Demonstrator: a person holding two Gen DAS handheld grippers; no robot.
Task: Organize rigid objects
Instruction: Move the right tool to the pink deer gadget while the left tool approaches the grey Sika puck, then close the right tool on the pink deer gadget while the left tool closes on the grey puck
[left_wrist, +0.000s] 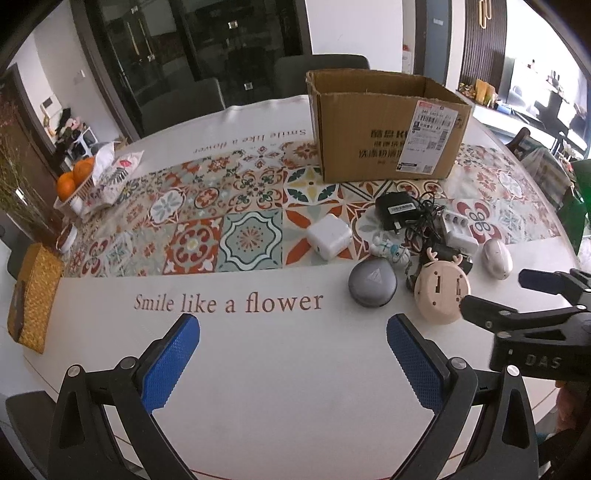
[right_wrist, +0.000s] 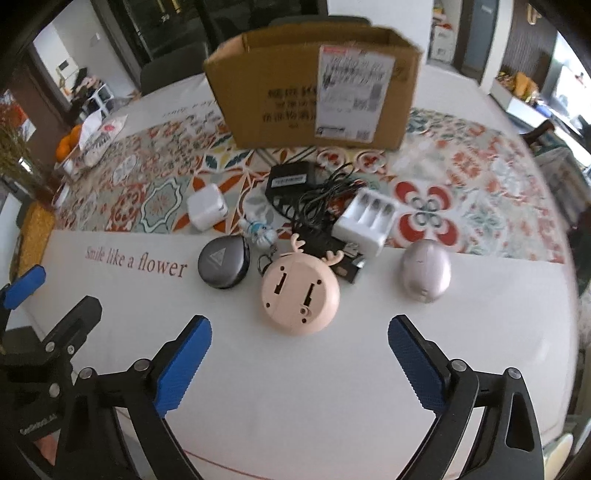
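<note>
**Now both grippers wait in front of the small objects**

Both the left gripper (left_wrist: 293, 354) and the right gripper (right_wrist: 299, 360) are spread wide and hold nothing, low over the table (right_wrist: 295, 406). Just before the cardboard box (right_wrist: 280, 103) lie the black adapter (right_wrist: 290, 179) with its cables, white battery charger (right_wrist: 365, 218) and white cube charger (right_wrist: 207, 212). Nearer than these lie the pink deer gadget (right_wrist: 300, 293), grey round case (right_wrist: 222, 262) and silver egg-shaped case (right_wrist: 426, 269).

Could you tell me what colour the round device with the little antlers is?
The antlered round device is pale peach-pink, clearest in the right wrist view.
</note>
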